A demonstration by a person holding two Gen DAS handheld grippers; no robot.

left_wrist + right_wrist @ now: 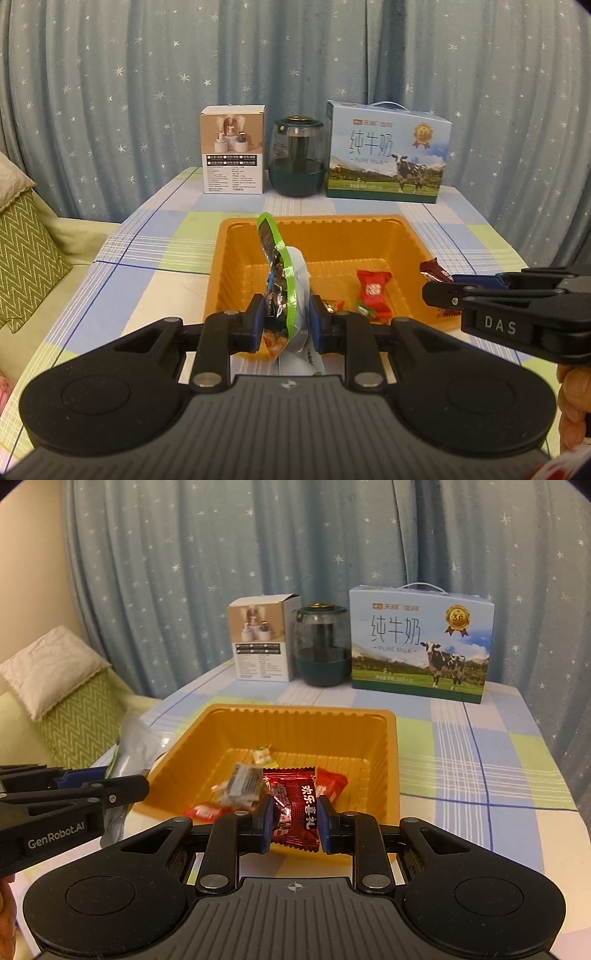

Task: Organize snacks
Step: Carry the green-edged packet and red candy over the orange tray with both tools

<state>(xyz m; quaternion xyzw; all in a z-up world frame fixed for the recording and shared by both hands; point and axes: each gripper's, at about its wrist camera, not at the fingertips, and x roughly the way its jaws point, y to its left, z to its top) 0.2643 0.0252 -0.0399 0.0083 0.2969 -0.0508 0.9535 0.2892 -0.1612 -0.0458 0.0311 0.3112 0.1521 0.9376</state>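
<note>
An orange plastic tray [321, 232] sits mid-table and also shows in the right wrist view [295, 720]. My left gripper [287, 320] is shut on a green-edged silver snack bag [284, 280], held upright over the tray's near edge; the bag shows at the left in the right wrist view [136, 746]. My right gripper [294, 819] is shut on a dark red candy packet [293, 812] over the tray's near edge, and shows at the right in the left wrist view [443, 288]. Red candies [373, 291] and a blurred grey-wrapped candy [240, 782] lie in the tray.
At the table's back stand a white product box [233, 149], a dark green jar [296, 157] and a blue milk carton box [386, 151]. A checked cloth [480, 768] covers the table. A sofa with a green cushion [26, 254] is at the left.
</note>
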